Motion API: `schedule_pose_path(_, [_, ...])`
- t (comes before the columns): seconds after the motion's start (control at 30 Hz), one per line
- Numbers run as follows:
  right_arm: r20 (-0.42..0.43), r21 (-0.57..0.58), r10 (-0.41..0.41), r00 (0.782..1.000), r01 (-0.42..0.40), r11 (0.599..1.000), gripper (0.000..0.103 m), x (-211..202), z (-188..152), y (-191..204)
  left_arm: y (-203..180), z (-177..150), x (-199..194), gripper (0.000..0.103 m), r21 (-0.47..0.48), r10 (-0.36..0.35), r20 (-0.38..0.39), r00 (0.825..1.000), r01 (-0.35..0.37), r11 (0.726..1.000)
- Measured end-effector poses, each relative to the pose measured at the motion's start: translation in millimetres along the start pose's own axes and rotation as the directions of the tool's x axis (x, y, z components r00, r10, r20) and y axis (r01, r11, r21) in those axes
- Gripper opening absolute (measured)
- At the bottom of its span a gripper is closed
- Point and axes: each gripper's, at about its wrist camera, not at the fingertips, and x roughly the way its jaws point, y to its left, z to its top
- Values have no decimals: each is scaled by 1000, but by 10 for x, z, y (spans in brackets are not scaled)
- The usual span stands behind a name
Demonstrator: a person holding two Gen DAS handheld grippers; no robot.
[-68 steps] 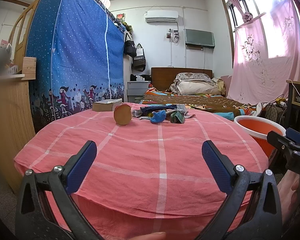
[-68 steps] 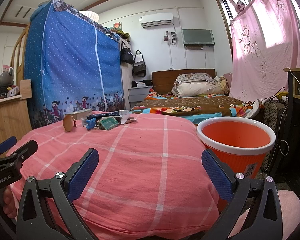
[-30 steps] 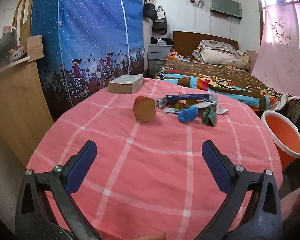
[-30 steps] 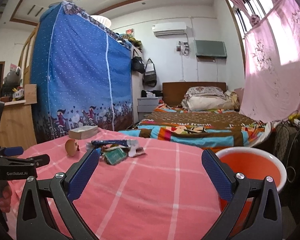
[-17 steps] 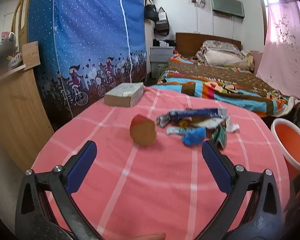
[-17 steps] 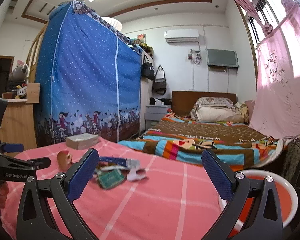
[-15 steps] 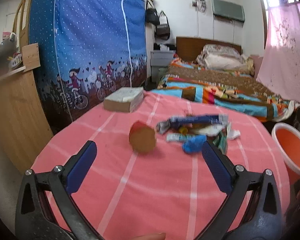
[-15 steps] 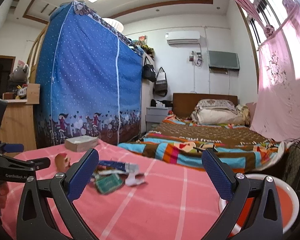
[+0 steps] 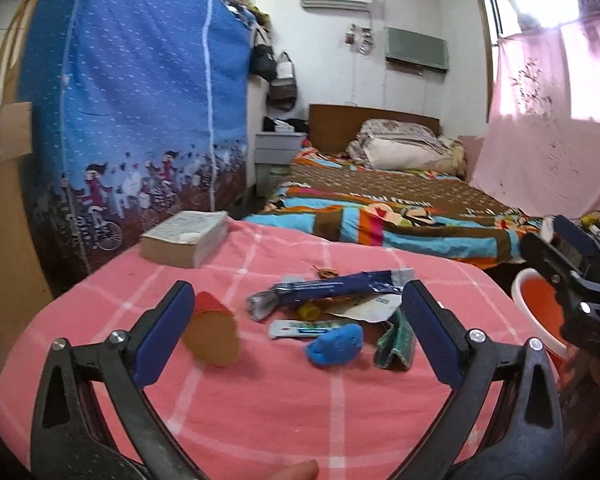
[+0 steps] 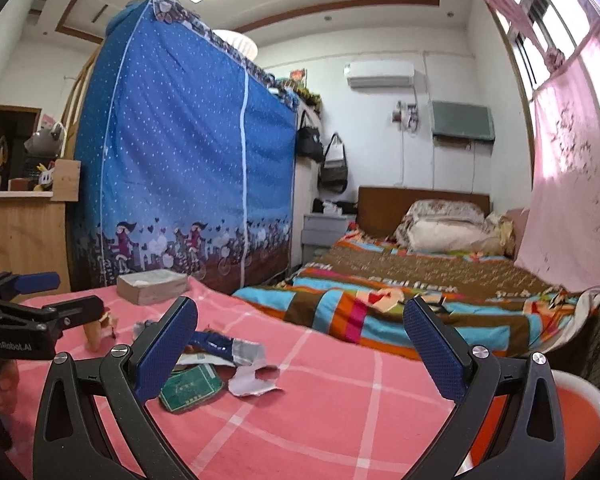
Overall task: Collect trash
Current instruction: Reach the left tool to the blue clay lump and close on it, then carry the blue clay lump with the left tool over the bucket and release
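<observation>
A heap of trash lies on the pink checked tablecloth (image 9: pixel 284 396): a long dark-blue wrapper (image 9: pixel 328 287), a white sachet (image 9: pixel 306 328), a crumpled blue scrap (image 9: pixel 334 346), a green packet (image 9: pixel 396 340) and a brown paper cup (image 9: pixel 214 338) on its side. My left gripper (image 9: pixel 296 334) hangs open just short of the heap, with the cup by its left finger. My right gripper (image 10: pixel 300 346) is open too, low over the cloth. The green packet (image 10: pixel 190 390) and a torn silver scrap (image 10: pixel 252 380) lie beside its left finger. Neither gripper holds anything.
An orange bucket (image 9: pixel 538 314) with a white rim stands off the table's right edge, also low right under the right gripper as the bucket (image 10: pixel 540 420). A thick book (image 9: pixel 184 238) lies at the back left. Behind are a bed (image 9: pixel 380 208) and a blue wardrobe cover (image 9: pixel 140 100).
Both grippers have moved forward toward the trash heap, which now looks much larger and nearer. Both have stayed open. Nothing on the table has moved.
</observation>
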Motion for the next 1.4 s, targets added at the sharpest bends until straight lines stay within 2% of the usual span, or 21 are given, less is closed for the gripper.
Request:
schedule_pose_path(0.1, [-51,3,30,998,-30,1000,103,124,-10,5,-38,-9,131,95,13,-36,-59,998,37,999])
schedule_pose_path(0.17, [-123,10,52,991,-51,999,93,269,-54,22,-50,-26,245,80,16,-54,-122,991,56,998])
schedule_pose_path(0.23, [-187,19,71,980,-68,997,83,386,-108,39,-51,-42,357,74,4,-75,-182,980,78,997])
schedule_pose_path(0.33, [-305,41,111,946,-103,994,79,605,-198,55,-28,-82,478,69,-33,-110,-250,962,105,994])
schedule_pose_path(0.5, [-436,92,159,886,-132,987,77,862,-316,63,-6,-134,602,57,-70,-135,-327,935,118,990])
schedule_pose_path(0.53, [-471,107,175,864,-141,984,76,940,-353,75,8,-146,625,55,-77,-144,-339,930,125,989])
schedule_pose_path(0.6, [-528,119,195,827,-156,981,70,1051,-419,112,8,-163,655,52,-85,-156,-357,921,134,987])
schedule_pose_path(0.63, [-542,122,199,816,-158,980,61,1084,-442,130,2,-165,663,49,-87,-163,-361,918,141,986])
schedule_pose_path(0.67, [-565,131,208,798,-162,978,57,1126,-477,139,-4,-167,669,48,-89,-169,-367,915,146,985])
schedule_pose_path(0.8, [-572,150,226,789,-170,974,51,1107,-486,131,-17,-174,667,46,-90,-168,-374,912,144,985])
schedule_pose_path(0.9, [-571,159,233,787,-173,972,43,1101,-489,127,-33,-170,636,39,-92,-175,-363,915,152,984])
schedule_pose_path(0.93, [-567,161,236,789,-174,971,41,1077,-490,123,-38,-168,618,36,-89,-171,-359,918,149,985])
schedule_pose_path(1.13, [-538,170,246,806,-182,969,35,990,-463,112,-21,-147,524,35,-82,-146,-322,936,126,989])
schedule_pose_path(1.17, [-534,168,245,809,-182,969,21,972,-459,111,-7,-144,508,35,-87,-143,-314,939,121,989])
schedule_pose_path(1.2, [-531,165,243,812,-182,969,14,961,-459,115,0,-141,494,35,-91,-140,-306,942,118,989])
schedule_pose_path(1.4, [-499,169,243,832,-181,969,12,842,-440,78,-15,-98,357,35,-67,-118,-233,965,105,992])
